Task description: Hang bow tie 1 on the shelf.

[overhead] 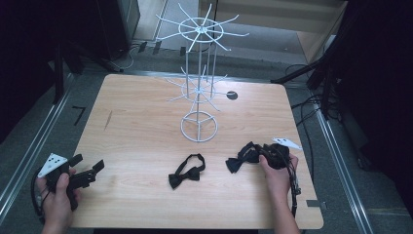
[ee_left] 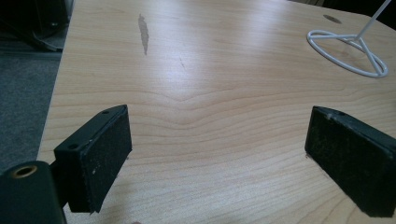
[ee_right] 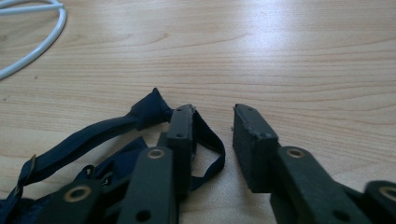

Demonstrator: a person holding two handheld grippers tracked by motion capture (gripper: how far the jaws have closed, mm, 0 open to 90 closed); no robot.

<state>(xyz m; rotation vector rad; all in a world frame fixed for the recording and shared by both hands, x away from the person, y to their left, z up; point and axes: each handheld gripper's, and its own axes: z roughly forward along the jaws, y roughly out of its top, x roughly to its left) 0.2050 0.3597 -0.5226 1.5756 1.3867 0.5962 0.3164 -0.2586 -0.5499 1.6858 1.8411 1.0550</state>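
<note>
A dark blue bow tie (overhead: 239, 162) lies on the wooden table (overhead: 141, 126) at the right. My right gripper (overhead: 255, 153) sits low over it. In the right gripper view the tie's strap (ee_right: 93, 135) runs under the left jaw. A loop of the strap curls into the gap of my right gripper (ee_right: 215, 116), whose jaws stand apart with no pad pressing on it. A second, black bow tie (overhead: 187, 172) lies alone near the table's middle front. My left gripper (overhead: 89, 163) rests at the front left, jaws wide open over bare wood (ee_left: 217, 140).
A white wire display rack (overhead: 199, 73) with hooked arms stands at the table's middle on a ring base (overhead: 199, 127), which also appears in the gripper views (ee_left: 348, 51) (ee_right: 46, 42). A round cable hole (overhead: 232, 95) lies behind it. Dark stands and cables surround the table.
</note>
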